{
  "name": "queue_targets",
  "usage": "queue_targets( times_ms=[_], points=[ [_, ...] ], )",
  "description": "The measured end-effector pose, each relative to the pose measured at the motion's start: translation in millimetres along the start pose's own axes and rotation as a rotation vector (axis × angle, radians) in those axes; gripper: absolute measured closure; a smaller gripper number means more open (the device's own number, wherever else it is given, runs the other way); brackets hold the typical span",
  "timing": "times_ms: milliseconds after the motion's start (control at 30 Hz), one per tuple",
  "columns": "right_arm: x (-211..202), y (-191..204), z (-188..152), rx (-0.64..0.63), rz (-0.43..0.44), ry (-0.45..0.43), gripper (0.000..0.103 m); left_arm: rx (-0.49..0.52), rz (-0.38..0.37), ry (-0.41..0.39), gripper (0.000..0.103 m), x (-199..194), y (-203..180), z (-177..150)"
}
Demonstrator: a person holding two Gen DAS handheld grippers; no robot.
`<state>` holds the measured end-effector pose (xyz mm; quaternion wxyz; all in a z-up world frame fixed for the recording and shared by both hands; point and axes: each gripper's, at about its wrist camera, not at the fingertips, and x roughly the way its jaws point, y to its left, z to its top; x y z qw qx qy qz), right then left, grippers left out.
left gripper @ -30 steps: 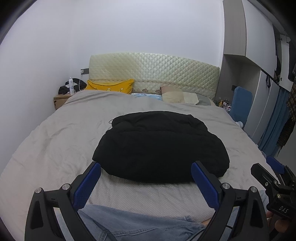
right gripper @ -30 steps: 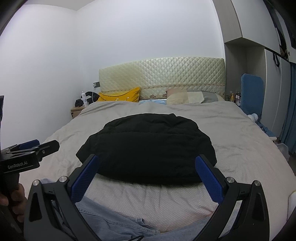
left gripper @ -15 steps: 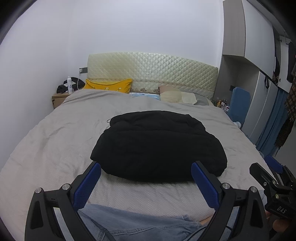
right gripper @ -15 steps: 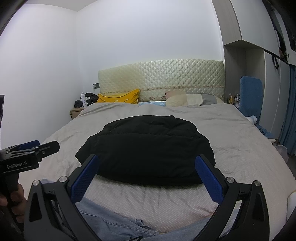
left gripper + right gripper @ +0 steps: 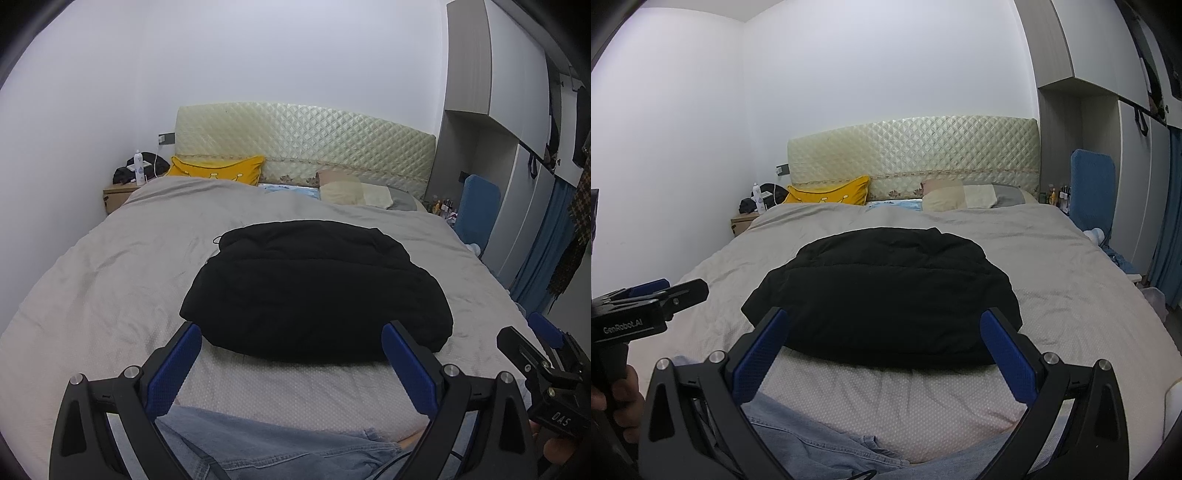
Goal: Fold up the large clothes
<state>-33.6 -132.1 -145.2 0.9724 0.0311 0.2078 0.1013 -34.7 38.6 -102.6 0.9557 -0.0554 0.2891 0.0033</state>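
Left gripper (image 5: 291, 354) and right gripper (image 5: 882, 343) both hang wide open, empty, above the bed's (image 5: 110, 280) near edge. Black padded jacket (image 5: 314, 288) lies mid-bed as a compact bundle; folding looks done. Denim garment (image 5: 820, 443) underneath likely remains. Pillows (image 5: 827, 190) sit far back, nothing obstructs.

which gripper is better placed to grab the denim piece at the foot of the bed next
Left, marginally. Both grippers are open and empty above the denim garment. Under the left gripper denim spans the whole gap; under the right gripper it sits more to the left side.
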Motion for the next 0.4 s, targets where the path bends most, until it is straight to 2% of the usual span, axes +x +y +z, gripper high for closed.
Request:
queue_targets(
  times_ms=[400],
  points=[
    [0.3, 0.1, -1.4, 0.006, -0.007, -0.004, 0.0, 0.004, -0.004, -0.001, 0.004, -1.5, -0.8, -2.2]
  ],
)
